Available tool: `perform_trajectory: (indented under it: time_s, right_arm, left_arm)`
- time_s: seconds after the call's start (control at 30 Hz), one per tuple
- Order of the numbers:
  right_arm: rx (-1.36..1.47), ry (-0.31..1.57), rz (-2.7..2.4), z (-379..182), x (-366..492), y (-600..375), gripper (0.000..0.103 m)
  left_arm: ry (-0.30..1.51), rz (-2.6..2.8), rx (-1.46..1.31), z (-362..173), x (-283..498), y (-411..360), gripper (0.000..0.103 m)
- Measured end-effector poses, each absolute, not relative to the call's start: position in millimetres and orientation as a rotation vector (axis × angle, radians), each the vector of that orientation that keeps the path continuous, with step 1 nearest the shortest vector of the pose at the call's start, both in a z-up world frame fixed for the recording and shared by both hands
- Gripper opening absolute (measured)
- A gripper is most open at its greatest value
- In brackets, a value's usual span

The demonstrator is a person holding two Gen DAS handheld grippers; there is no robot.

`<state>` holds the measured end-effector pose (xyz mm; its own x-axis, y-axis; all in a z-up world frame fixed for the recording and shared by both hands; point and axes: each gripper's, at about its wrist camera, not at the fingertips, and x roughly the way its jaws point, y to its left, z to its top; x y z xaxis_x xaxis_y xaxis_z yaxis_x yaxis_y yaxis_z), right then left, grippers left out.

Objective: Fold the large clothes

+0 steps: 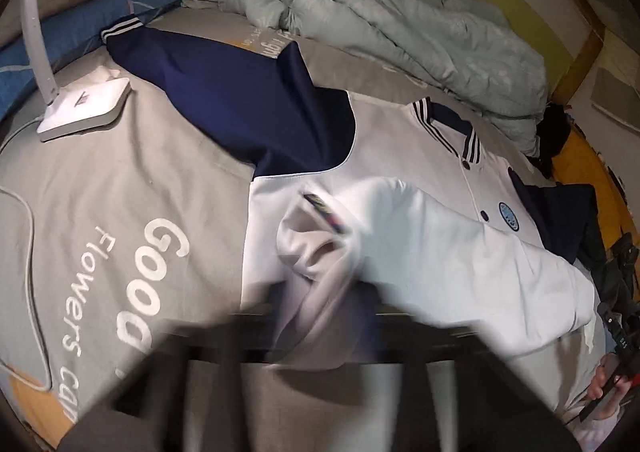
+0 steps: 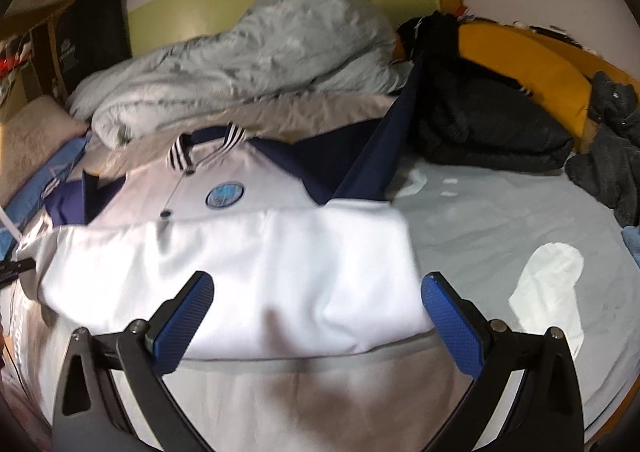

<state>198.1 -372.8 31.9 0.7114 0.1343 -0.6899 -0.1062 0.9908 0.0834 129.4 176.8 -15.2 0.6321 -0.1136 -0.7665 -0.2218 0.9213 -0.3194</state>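
Note:
A white varsity jacket with navy sleeves and a striped collar lies face up on the bed, its bottom part folded up over the chest. In the left wrist view my left gripper is blurred and a bunched corner of the jacket's white hem sits between its fingers. My right gripper is open and empty, its blue pads spread just above the folded white edge.
A white lamp base stands on the grey printed sheet at the left. A rumpled grey duvet lies behind the jacket. Dark clothes are piled at the right. Blue pillow at far left.

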Motion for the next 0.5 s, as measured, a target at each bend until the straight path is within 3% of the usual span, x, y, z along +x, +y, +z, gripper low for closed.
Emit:
perform_trajectory:
  time_s: [0.2, 0.33, 0.5]
  right_arm:
    - [-0.026, 0.778, 0.181, 28, 198, -360, 0.103]
    - [-0.055, 0.764, 0.156, 26, 201, -359, 0.103]
    - [0.002, 0.783, 0.117, 20, 209, -369, 0.103]
  left_arm:
    - [0.746, 0.098, -0.187, 35, 144, 165, 0.003]
    - [0.785, 0.129, -0.127, 36, 165, 173, 0.004]
    - [0.867, 0.146, -0.201, 4, 168, 191, 0.019]
